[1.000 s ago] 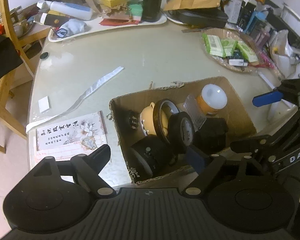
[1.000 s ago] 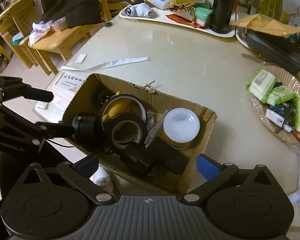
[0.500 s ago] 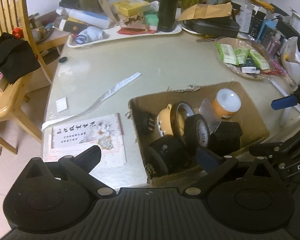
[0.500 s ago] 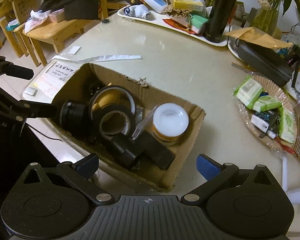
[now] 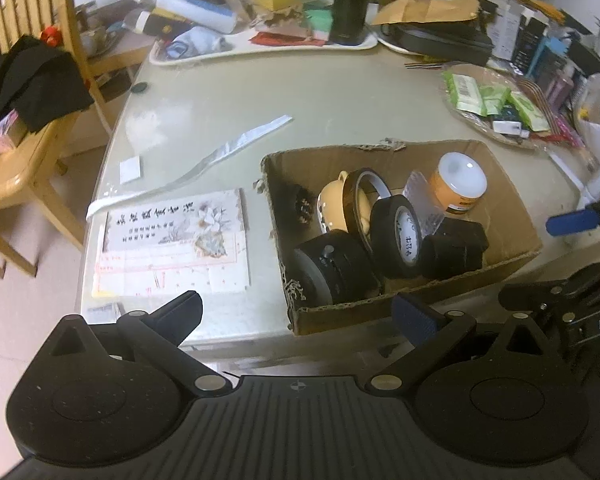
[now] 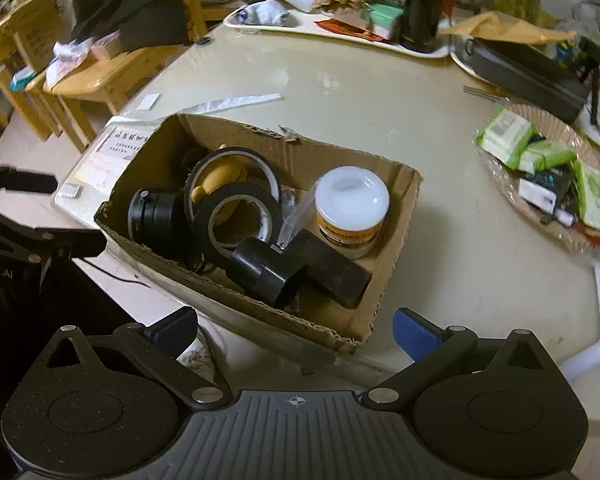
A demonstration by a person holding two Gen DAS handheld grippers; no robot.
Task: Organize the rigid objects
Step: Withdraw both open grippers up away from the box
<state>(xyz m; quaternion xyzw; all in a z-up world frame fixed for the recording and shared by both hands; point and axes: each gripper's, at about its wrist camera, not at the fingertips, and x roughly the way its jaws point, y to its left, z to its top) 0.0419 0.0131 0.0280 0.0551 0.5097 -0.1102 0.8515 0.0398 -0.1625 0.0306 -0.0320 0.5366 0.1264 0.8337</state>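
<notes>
While both claws hang off the near edge of the worktop [image 5: 340, 92], neither grips anything: left claw [image 5: 296, 312] is spread wide w/ nothing between its fingers, right claw [image 6: 296, 330] likewise wide & empty. Cardboard box [image 5: 496, 268] sits at the near edge, twd the near-right corner in the left wrist view, open top, packed w/ rigid stuff. Inside: black tape roll [image 5: 396, 236] standing on edge, a thinner dark-rimmed tape ring [image 5: 364, 184] leaning behind it over a yellow pot-shaped item [image 5: 332, 200], a black cylinder [image 5: 332, 268] at the box's near-left corner, a black blocky part [image 5: 452, 244] on the near-right side, and a white-lidded orange jar [image 5: 460, 184] upright twd the far-right side. Clear plastic bit [image 5: 420, 196] is wedged betw. jar & tape roll. Left of the box, a printed card w/ flowers [image 5: 172, 240] lies flat near the worktop's near-left edge; a white paper strip [image 5: 220, 152] runs diagonally beyond it. Basket of green packets [image 6: 540, 168] sits by the right edge, a cluttered white tray [image 5: 260, 44] along the far edge w/ a black bottle [image 5: 352, 0] on it. Wooden chair [image 5: 28, 80] w/ black cloth stands off the left side.
</notes>
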